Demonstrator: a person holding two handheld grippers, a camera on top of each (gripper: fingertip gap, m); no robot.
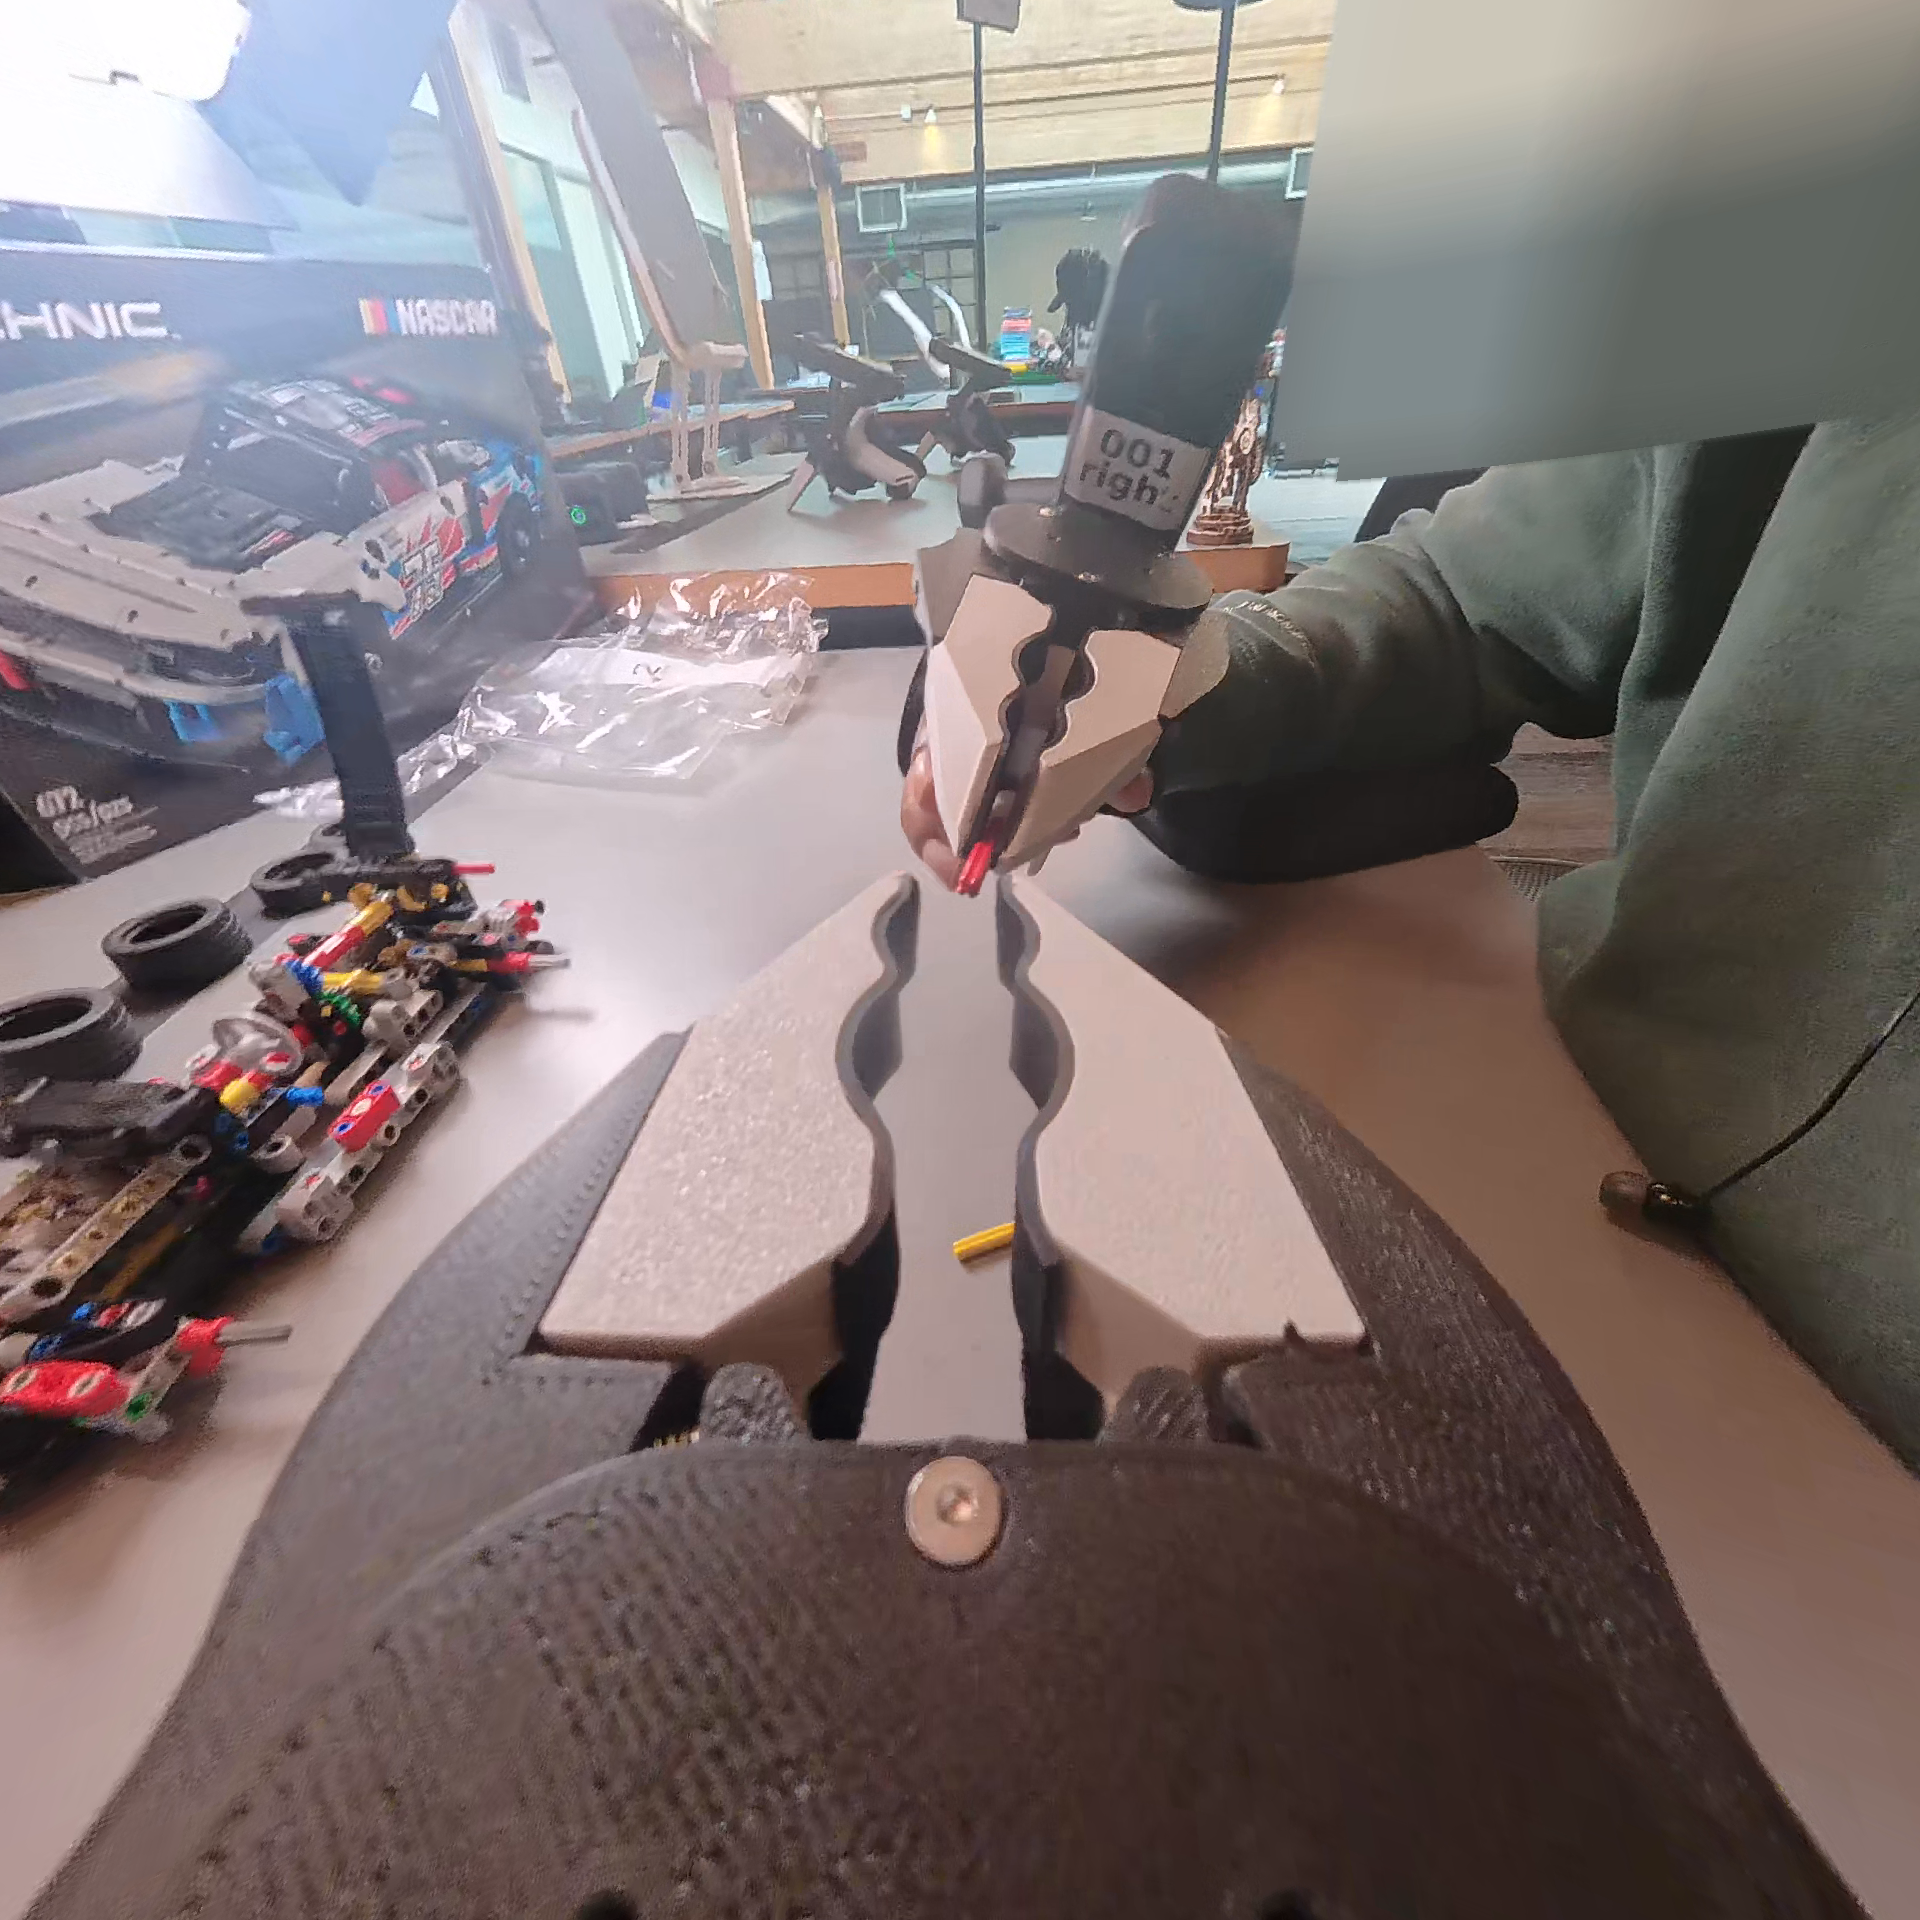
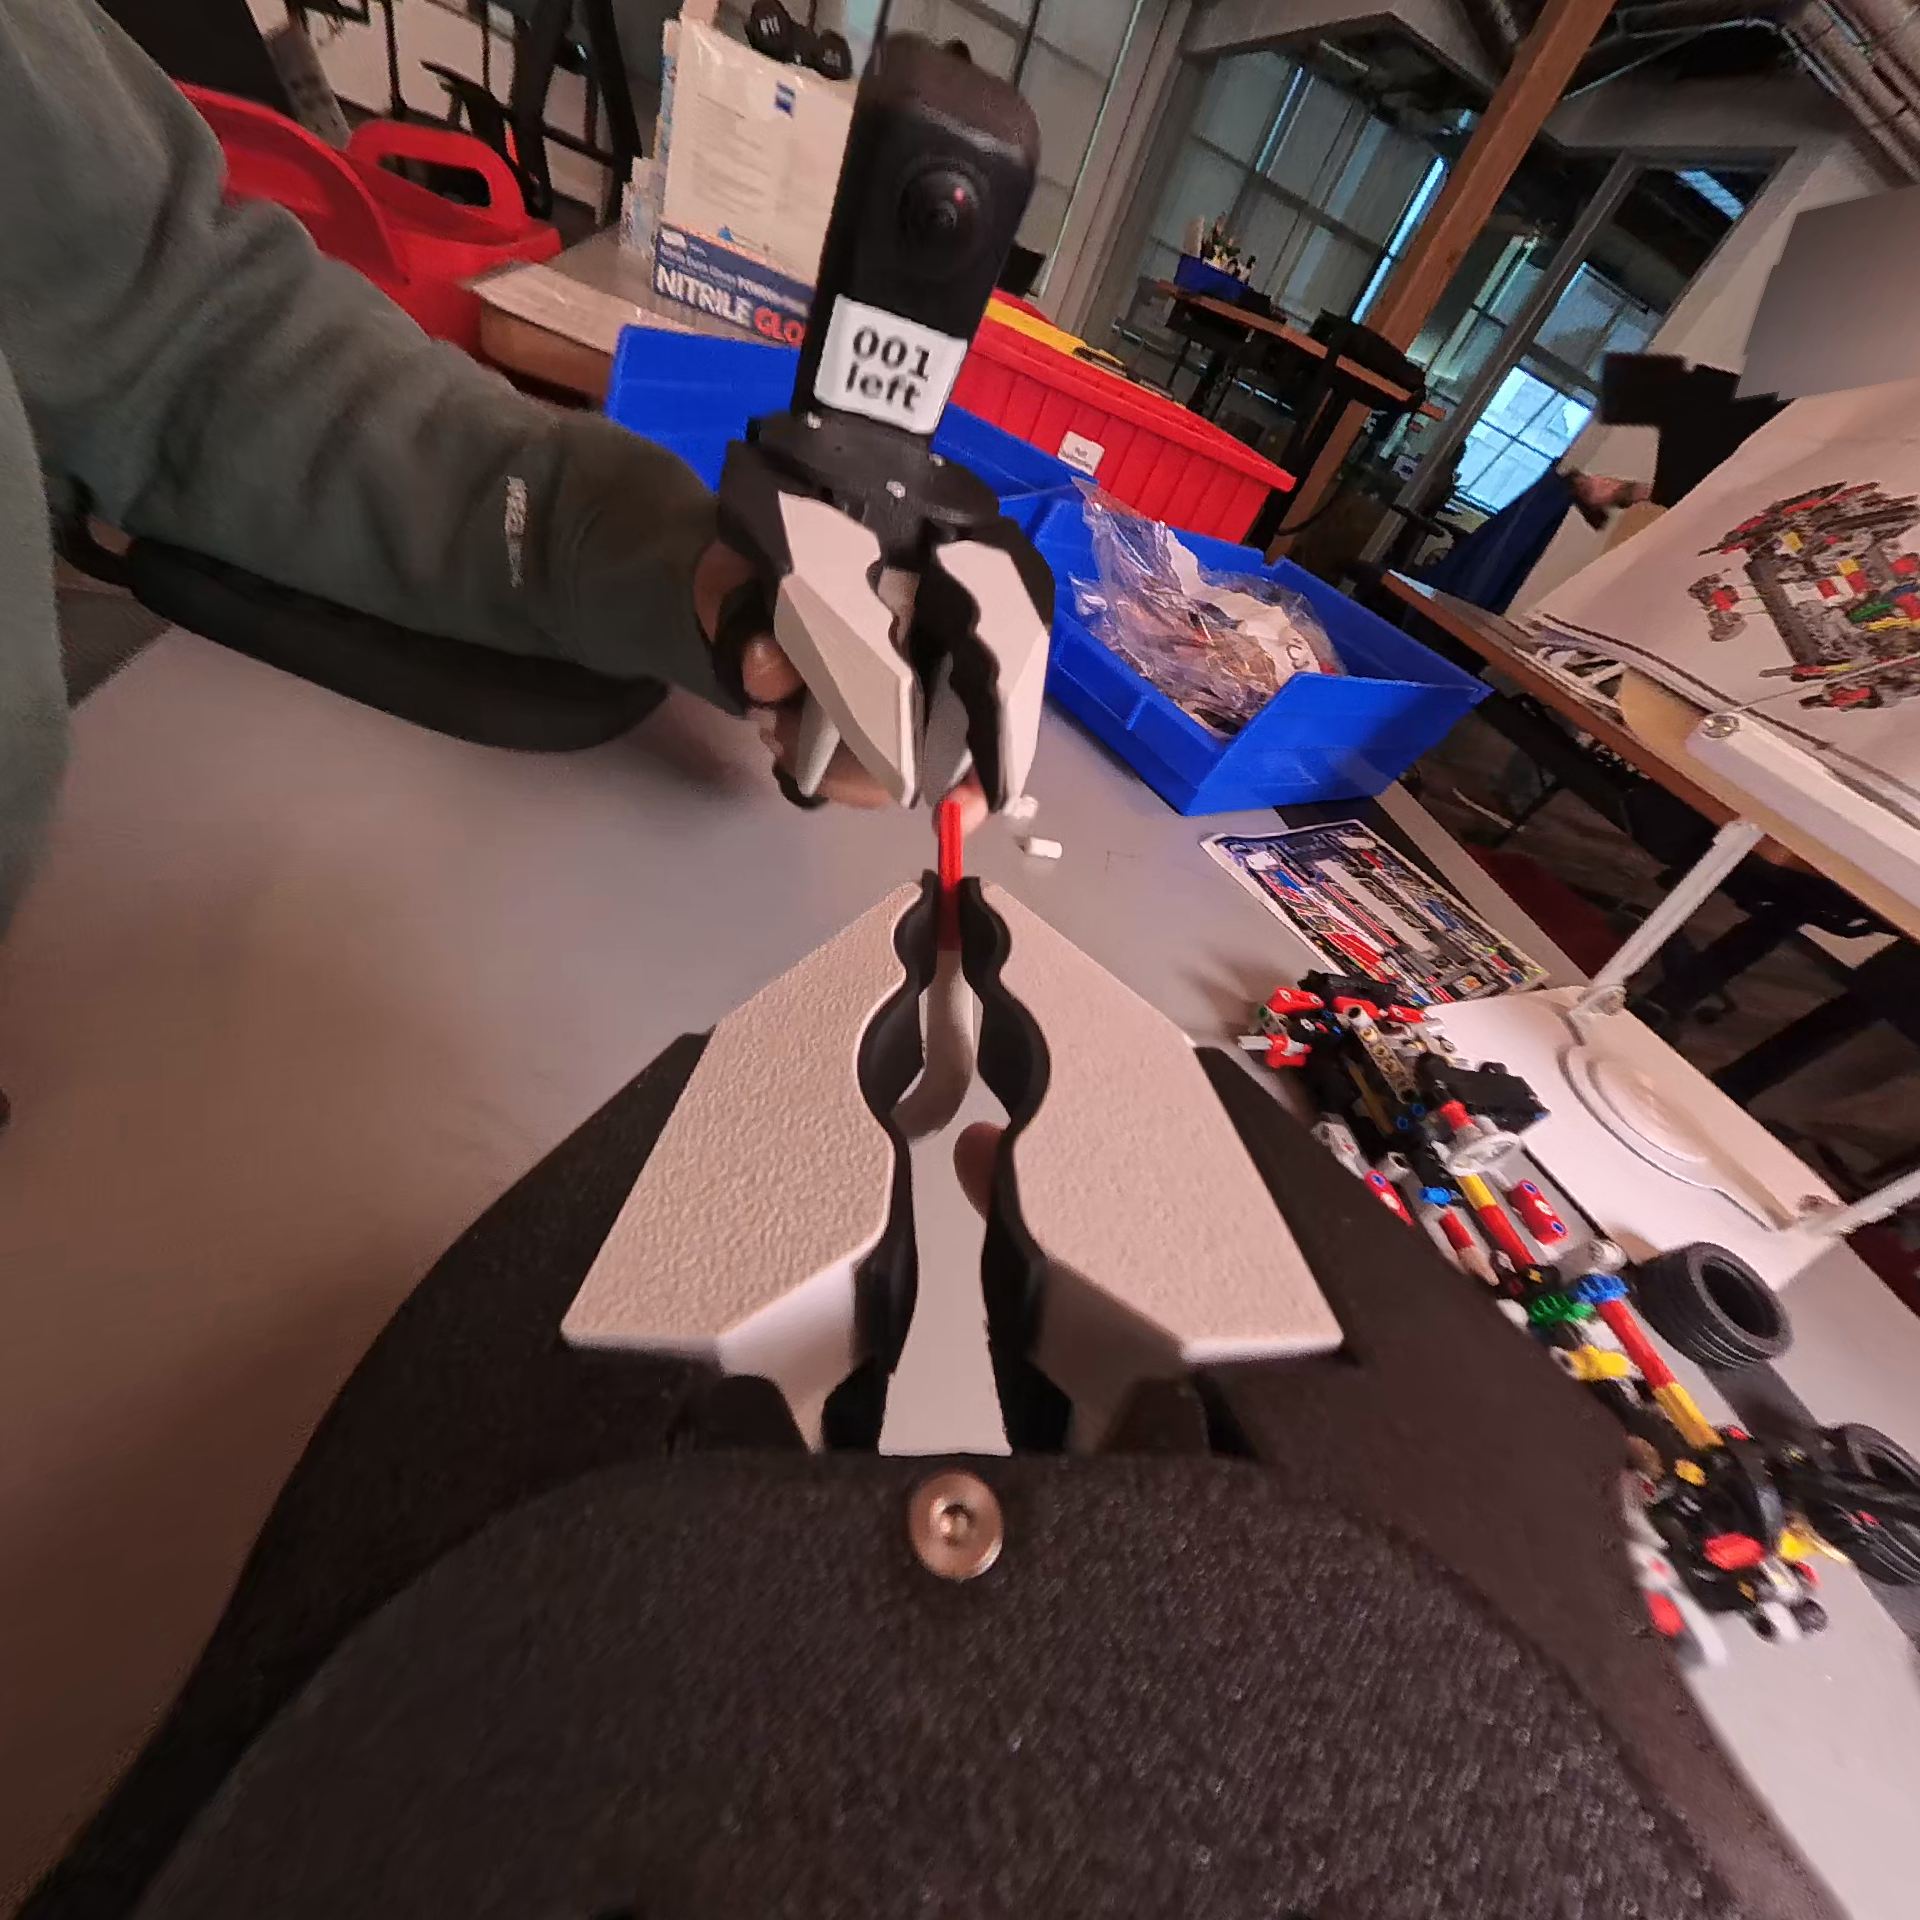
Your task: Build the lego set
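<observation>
My right tongs (image 2: 943, 902) are clamped on a slim red plastic axle rod (image 2: 948, 854), with a pale grey piece seated on its rear end between the black pads (image 2: 975, 914); the rod sticks forward out of the tips, just above the middle of the right wrist frame. My left tongs (image 1: 958, 885) stand narrowly parted with nothing between them; their tips sit just beside the free end of the rod, which shows at centre of the left wrist frame.

Whether a left tip actually touches the rod, I cannot tell; from the right wrist view the rod's far end lies right at the left tongs' tips.

To do this well, I judge that I should keep the right tongs steady and squarely shut so the thin rod cannot swivel; bring the left tips in along the rod's own line, not across it; close only once the rod lies between the pads.

A short yellow plastic pin (image 1: 983, 1242) lies on the grey table (image 1: 727, 852) between my left fingers, lower centre; a part-built toy car chassis of grey, black, red and yellow beams (image 1: 312, 1039) lies at left, with loose black rubber tyres (image 1: 175, 940) beside it; clear plastic bags (image 1: 644, 675) lie above centre-left.
</observation>
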